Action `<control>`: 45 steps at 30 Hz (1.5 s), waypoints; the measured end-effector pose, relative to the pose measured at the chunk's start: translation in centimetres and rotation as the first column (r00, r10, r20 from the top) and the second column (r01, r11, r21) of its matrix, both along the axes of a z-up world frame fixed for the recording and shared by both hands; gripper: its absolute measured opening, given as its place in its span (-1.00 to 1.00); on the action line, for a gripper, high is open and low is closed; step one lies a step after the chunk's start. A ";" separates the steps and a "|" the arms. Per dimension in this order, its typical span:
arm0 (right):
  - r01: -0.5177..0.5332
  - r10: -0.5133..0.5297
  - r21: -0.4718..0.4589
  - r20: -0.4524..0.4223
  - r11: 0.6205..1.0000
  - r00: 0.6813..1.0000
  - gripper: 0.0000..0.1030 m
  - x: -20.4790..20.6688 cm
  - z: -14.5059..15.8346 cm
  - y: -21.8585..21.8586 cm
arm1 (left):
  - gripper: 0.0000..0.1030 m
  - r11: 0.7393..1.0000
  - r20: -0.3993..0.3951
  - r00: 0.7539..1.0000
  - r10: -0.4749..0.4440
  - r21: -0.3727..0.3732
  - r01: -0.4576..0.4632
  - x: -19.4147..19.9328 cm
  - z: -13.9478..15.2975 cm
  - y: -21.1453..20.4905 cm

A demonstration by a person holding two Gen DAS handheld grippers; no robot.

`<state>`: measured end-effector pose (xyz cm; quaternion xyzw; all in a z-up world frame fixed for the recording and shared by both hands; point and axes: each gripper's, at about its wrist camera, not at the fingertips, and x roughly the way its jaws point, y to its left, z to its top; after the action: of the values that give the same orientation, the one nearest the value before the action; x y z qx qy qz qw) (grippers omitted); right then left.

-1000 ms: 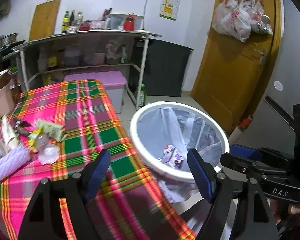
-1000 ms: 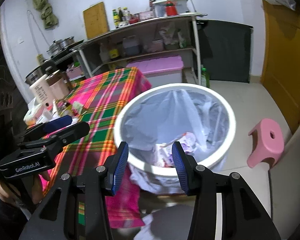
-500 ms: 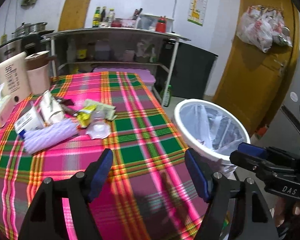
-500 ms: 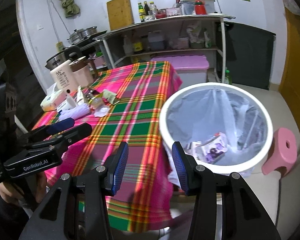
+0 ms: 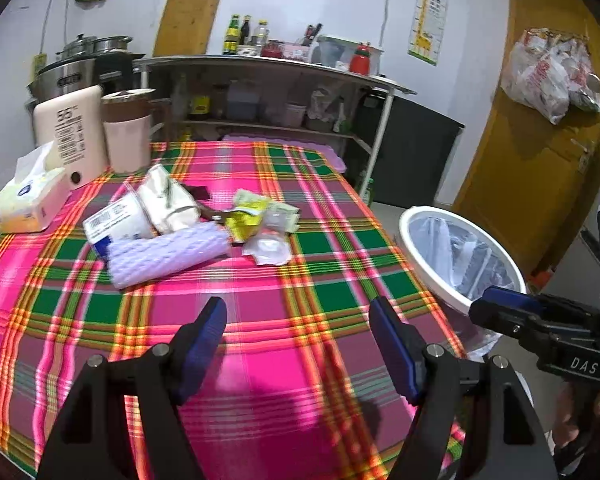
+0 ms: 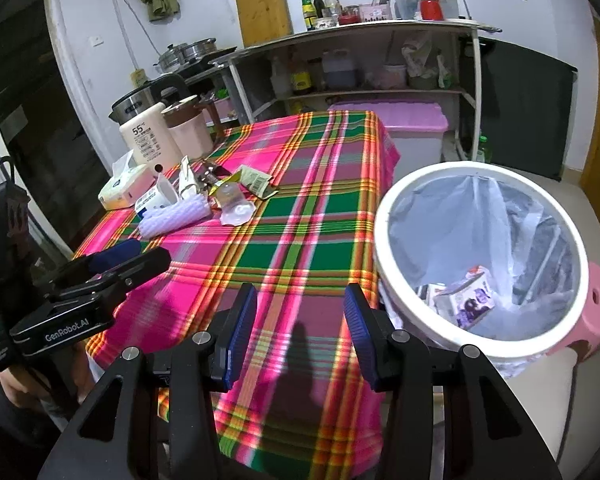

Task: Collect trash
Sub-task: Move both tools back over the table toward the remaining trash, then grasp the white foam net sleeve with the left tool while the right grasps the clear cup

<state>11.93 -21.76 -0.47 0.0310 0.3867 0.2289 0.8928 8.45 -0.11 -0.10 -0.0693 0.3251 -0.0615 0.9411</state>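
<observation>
Hovering over the near part of the plaid tablecloth [image 5: 300, 280], the left gripper [image 5: 298, 334] is seen with its jaws spread wide; they have just been narrowed a little, and nothing is held between them. The right gripper [image 6: 300, 330] is seen above the cloth's near edge, its jaws parted and empty as well. The trash pile [image 5: 188, 224] is found farther back on the table, toward its left side: a lilac bubble-wrap roll [image 5: 168, 254], a white barcoded carton [image 5: 116, 222], a crumpled white wrapper [image 5: 270, 246] and yellow-green packets [image 5: 252, 216] are clustered touching one another. Just beside the table's right edge stands the white-rimmed bin [image 6: 480, 264], lined with a clear bag; a purple-printed carton [image 6: 466, 300] is seen lying at its bottom.
</observation>
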 end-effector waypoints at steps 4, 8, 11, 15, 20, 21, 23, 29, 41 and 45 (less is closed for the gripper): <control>-0.023 0.023 -0.013 -0.008 1.000 1.000 -0.10 0.8 -0.2 1.5 | 0.42 0.999 -0.013 0.999 0.041 -0.002 -0.041 0.3 -0.3 1.9; -0.046 0.046 -0.016 -0.014 0.999 0.999 -0.10 1.8 -0.5 3.2 | 0.40 0.997 -0.012 0.997 0.081 0.010 -0.080 0.5 -0.4 3.6; -0.063 0.062 -0.019 -0.023 0.998 0.998 -0.10 2.8 -0.7 4.3 | 0.38 0.995 -0.010 0.995 0.103 0.016 -0.103 0.9 -0.5 4.6; -0.081 0.080 -0.020 -0.022 0.997 0.997 -0.10 4.2 -0.8 6.1 | 0.37 0.991 -0.015 0.992 0.127 0.033 -0.127 1.9 -0.6 5.9; -0.100 0.099 -0.011 -0.035 0.995 0.994 -0.10 6.2 -1.1 8.2 | 0.37 0.991 -0.013 0.992 0.127 0.047 -0.126 2.9 -0.6 7.1; -0.104 0.104 -0.016 -0.040 0.994 0.994 -0.10 6.6 -1.2 8.6 | 0.37 0.991 -0.012 0.992 0.126 0.050 -0.125 3.1 -0.6 7.4; -0.112 0.112 -0.016 -0.046 0.994 0.993 -0.10 7.4 -1.4 9.6 | 0.37 0.992 -0.014 0.993 0.120 0.050 -0.119 3.5 -0.6 7.9; -0.125 0.123 -0.032 -0.063 0.992 0.990 -0.11 9.8 -2.5 11.8 | 0.37 0.994 -0.019 0.995 0.101 0.049 -0.100 4.4 -0.9 8.7; -0.139 0.135 -0.045 -0.070 0.989 0.988 -0.30 12.7 -3.7 14.4 | 0.37 0.998 -0.036 0.999 0.016 0.060 -0.014 6.8 -1.6 9.0; -0.137 0.134 -0.043 -0.061 0.990 0.989 -0.39 12.8 -3.7 14.1 | 0.38 0.995 -0.040 0.998 -0.045 0.088 0.048 7.7 -1.6 8.5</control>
<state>24.72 -7.63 -4.18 -0.0098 0.4190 0.2788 0.8640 16.17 8.42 -1.75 -0.0209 0.3469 -0.0674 0.9352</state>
